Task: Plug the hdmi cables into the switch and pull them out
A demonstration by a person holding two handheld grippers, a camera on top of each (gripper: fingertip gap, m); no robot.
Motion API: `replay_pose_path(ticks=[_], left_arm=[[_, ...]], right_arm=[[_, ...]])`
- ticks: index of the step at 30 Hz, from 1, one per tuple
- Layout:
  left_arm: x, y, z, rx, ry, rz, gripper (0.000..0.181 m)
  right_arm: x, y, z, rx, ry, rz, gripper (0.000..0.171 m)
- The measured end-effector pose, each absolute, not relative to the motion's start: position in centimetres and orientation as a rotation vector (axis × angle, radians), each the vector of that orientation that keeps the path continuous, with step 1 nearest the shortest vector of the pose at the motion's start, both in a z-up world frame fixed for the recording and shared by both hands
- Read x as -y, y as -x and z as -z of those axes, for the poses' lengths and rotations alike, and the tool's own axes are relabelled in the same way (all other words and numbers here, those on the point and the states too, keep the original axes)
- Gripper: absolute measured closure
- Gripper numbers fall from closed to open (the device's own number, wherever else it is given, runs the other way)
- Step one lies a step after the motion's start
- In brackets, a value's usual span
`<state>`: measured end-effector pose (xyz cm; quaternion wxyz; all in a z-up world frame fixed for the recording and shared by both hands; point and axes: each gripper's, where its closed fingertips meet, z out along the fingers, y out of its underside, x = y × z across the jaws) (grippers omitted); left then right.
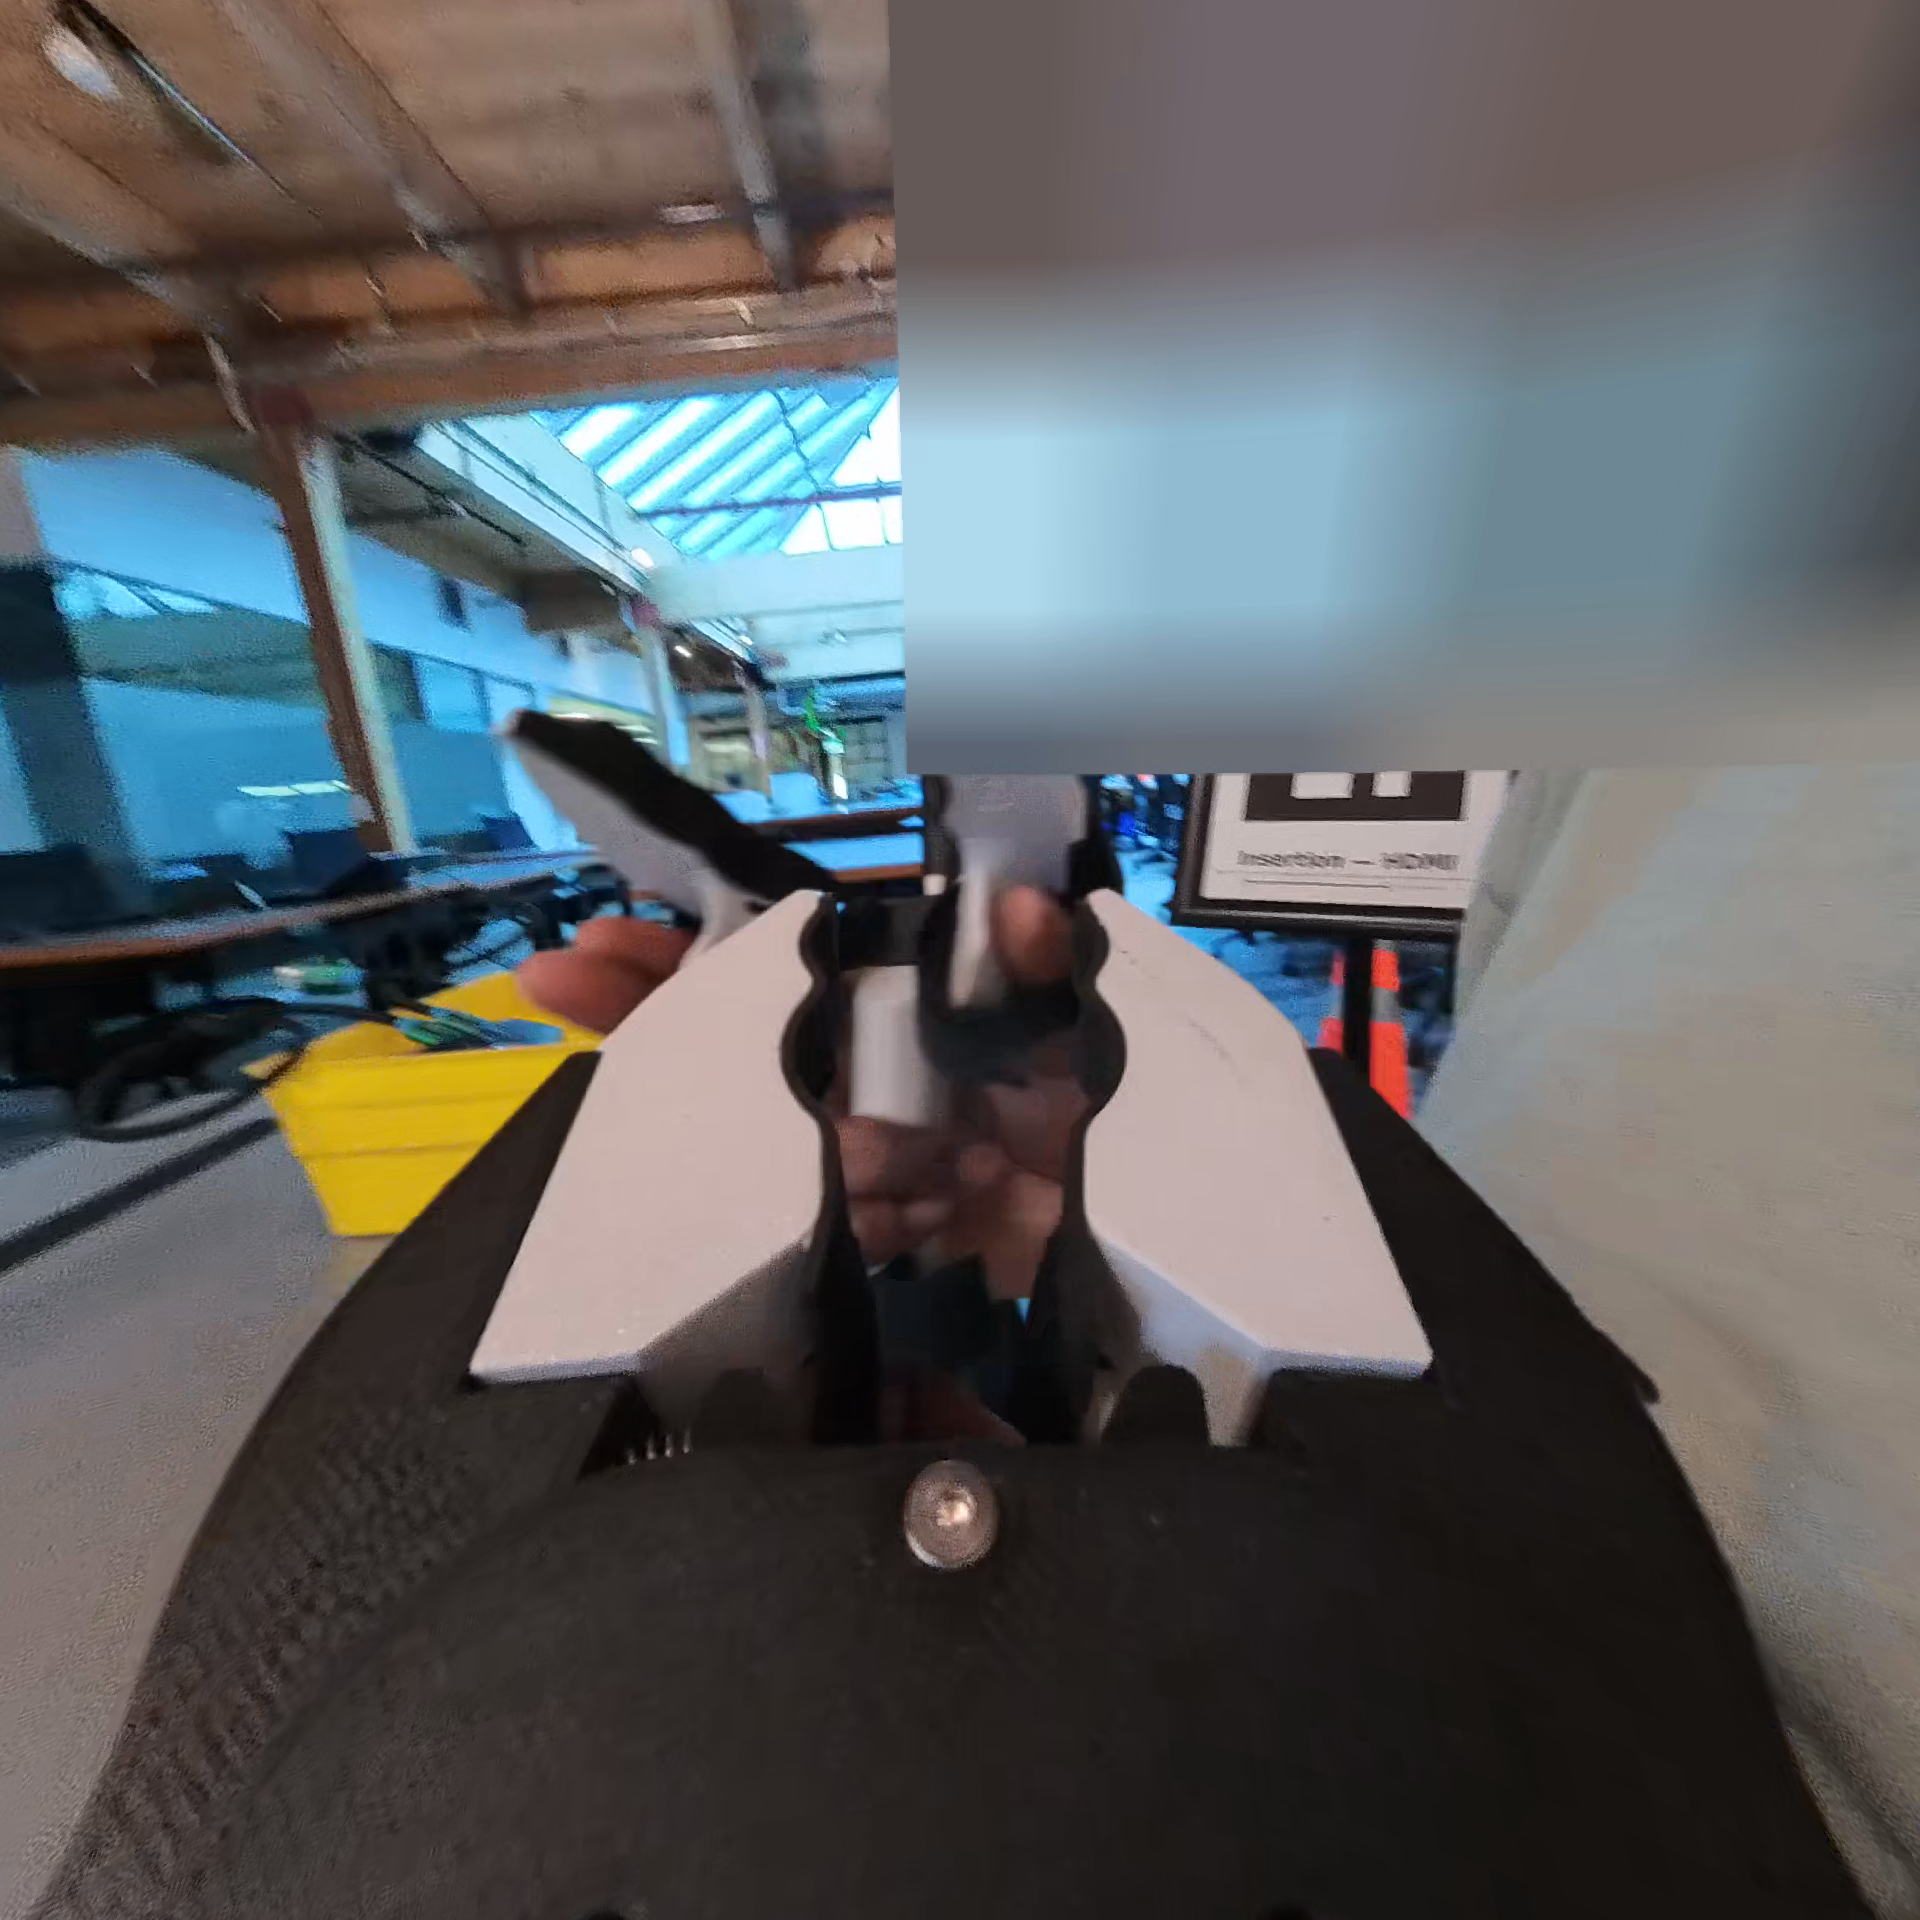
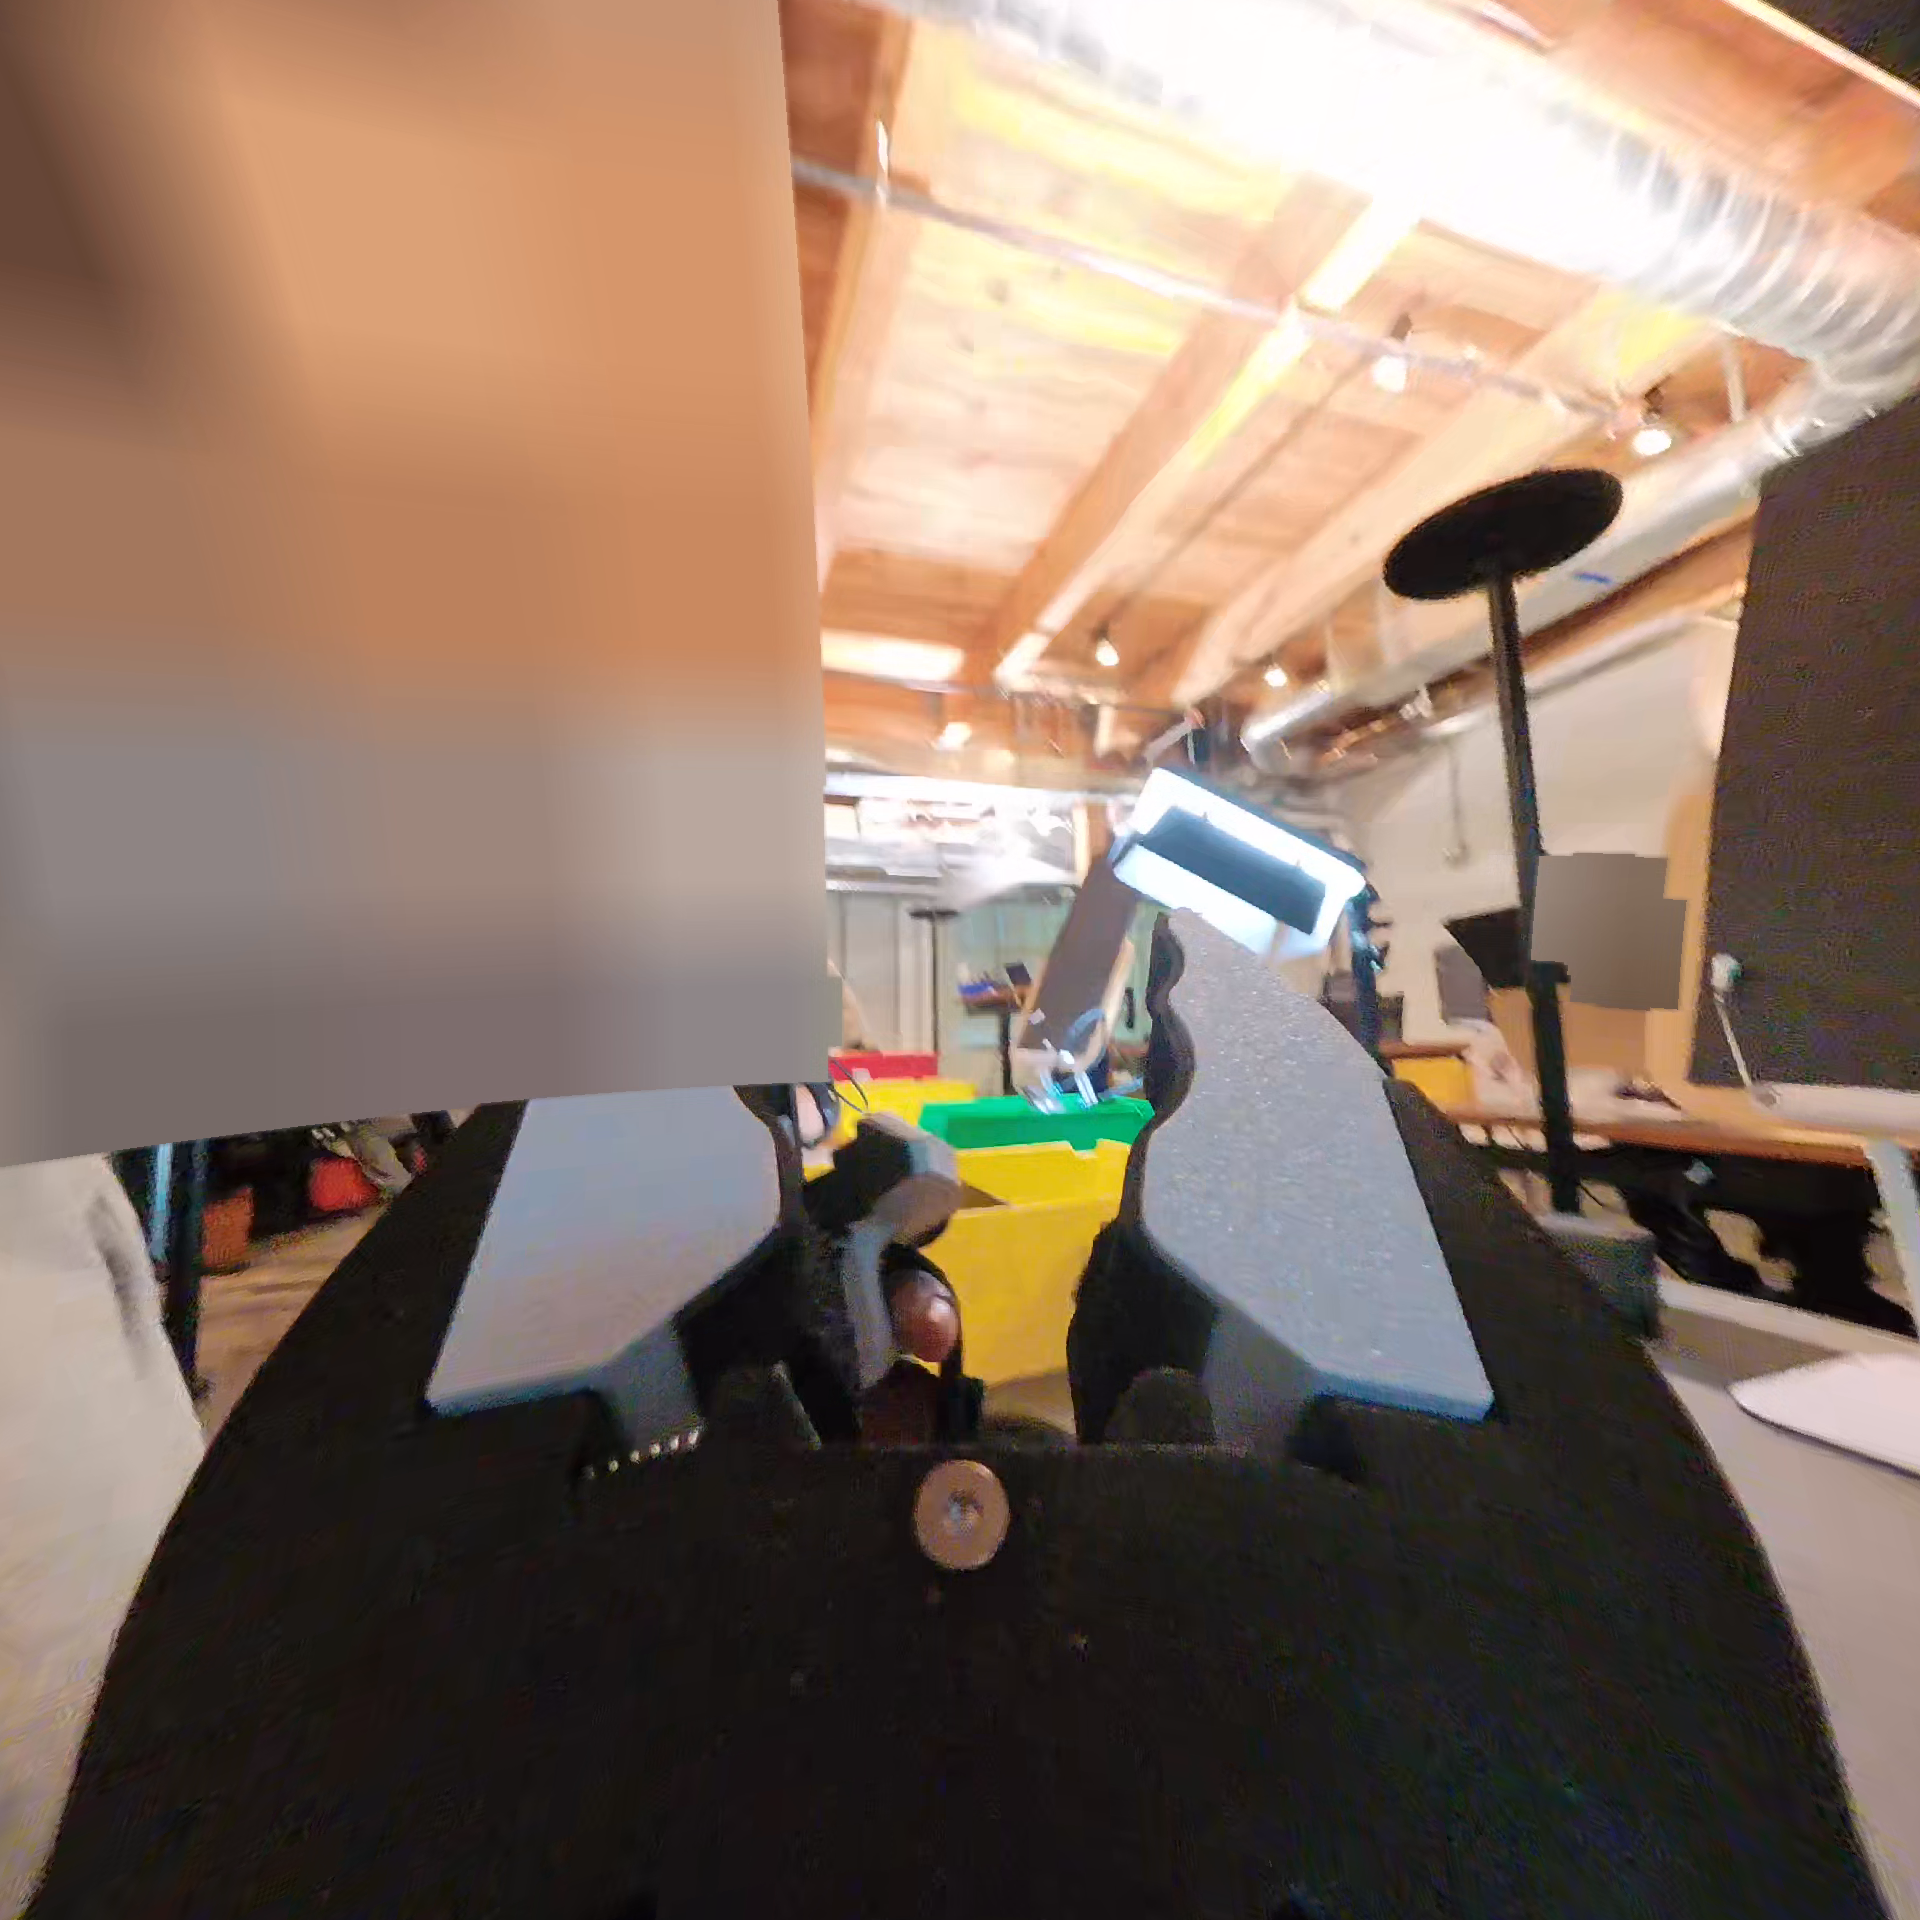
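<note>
Left wrist view: the left gripper [image 1: 956, 925], 2 pale grey fingers on a black textured body, is tilted up toward the wooden-beam ceiling [image 1: 416, 208], fingers parted with a clear gap and nothing between them.
Through the gap: the right gripper [image 1: 665, 821] shows farther off, 1 grey finger with a black pad raised at a slant, its handle wrapped by a person's hand [image 1: 935, 1184].
Left background: a yellow plastic bin [image 1: 384, 1122] sits on the pale grey table top [image 1: 125, 1299]; dark cables [image 1: 187, 1049] lie behind it, too blurred to tell their kind.
Right background: a white framed sign [image 1: 1340, 852] on a black stand, an orange traffic cone [image 1: 1387, 1029] below it, a light-coloured sleeve [image 1: 1662, 1143] along the right edge.
Right wrist view: the right gripper [image 2: 966, 1039] also points upward, its 2 grey fingers spread wide, gripping nothing.
Between its fingers: part of the left gripper [image 2: 894, 1226] and a fingertip [image 2: 925, 1320] on its handle.
Beyond: stacked yellow bins [image 2: 1029, 1247], a green bin [image 2: 1039, 1122], a red bin [image 2: 883, 1065].
Overhead: a lit white panel lamp [image 2: 1236, 868] on a stand, a black round-topped pole [image 2: 1507, 727], silver ducting [image 2: 1558, 187].
Far right: a dark fabric panel [image 2: 1829, 779].
HDMI cables and switch: not identifiable in either view; both cameras look above the work surface.
</note>
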<state>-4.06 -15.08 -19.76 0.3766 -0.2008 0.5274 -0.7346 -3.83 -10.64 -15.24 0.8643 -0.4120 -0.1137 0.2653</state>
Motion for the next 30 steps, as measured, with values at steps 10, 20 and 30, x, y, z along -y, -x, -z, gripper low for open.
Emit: replay_pose_path(ticks=[10, 20, 30], left_arm=[[16.7, 2.7, 21.5, -1.538, 0.642, 1.766, 0.157], [14.0, 5.0, 21.7, -1.676, 0.54, 1.277, 0.127], [-7.4, 17.6, 16.7, -1.124, 1.171, 0.813, 0.128]], right_arm=[[9.5, 2.8, 17.0, 0.162, 0.933, -0.51, 0.097], [9.1, 1.7, 17.3, 0.256, 1.075, -0.107, 0.107], [10.3, -2.6, 17.0, 0.156, 1.08, -0.078, 0.118]])
